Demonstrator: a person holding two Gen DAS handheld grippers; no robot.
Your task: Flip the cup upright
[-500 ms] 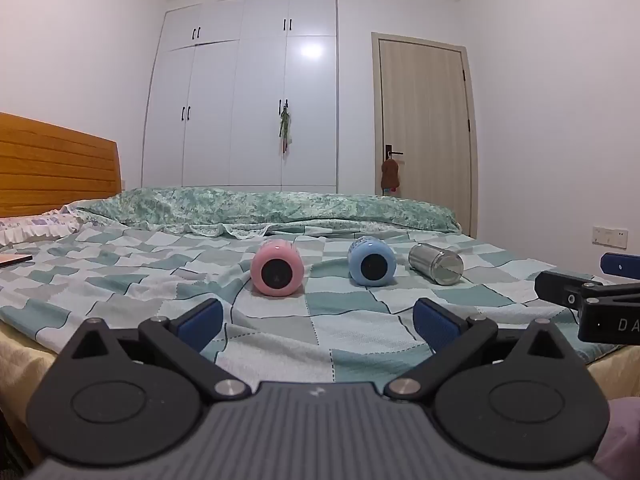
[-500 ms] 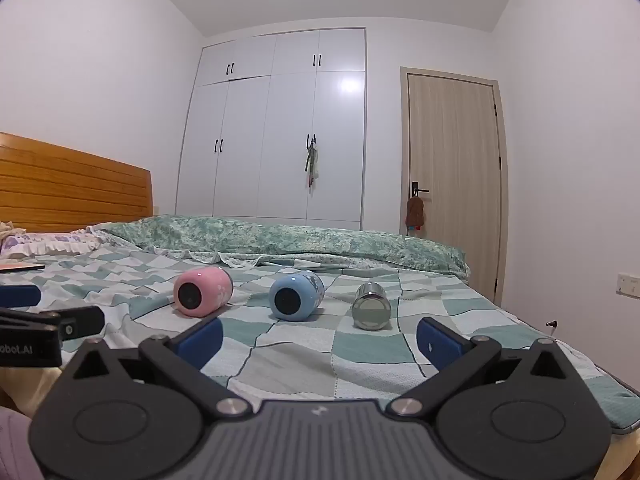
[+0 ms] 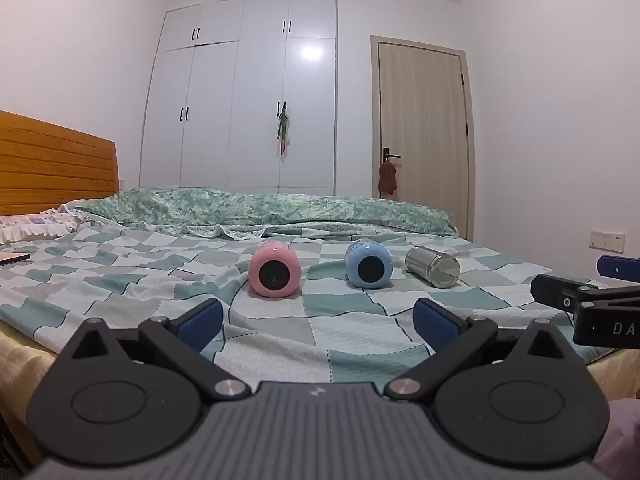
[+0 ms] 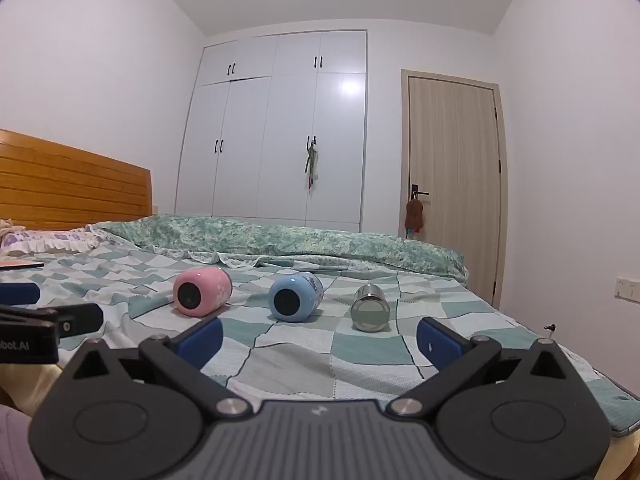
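Lying on their sides in a row across the checked bedspread are three cups: a pink cup on the left, a blue cup in the middle and a steel cup on the right, each apart from its neighbour. The pink and blue ones are rounded, glossy and barrel-shaped, each showing a dark circular end toward the cameras; whether that end is a mouth or a base cannot be told. The blue one carries a faint pattern on its side, too small to read. The steel one is a plain cylinder with a brushed, shiny skin and a flat disc end.

The bedspread is a soft woven cloth in green, grey and white squares, creased around the cups. Behind it lies a rumpled floral quilt, with a slatted wooden headboard at the left, partly cut off by the frame edge.

The left gripper hangs low before the bed with its two blue-padded fingers spread wide and nothing between them. The right gripper is likewise wide apart and empty. Each appears only partly at the other view's edge.
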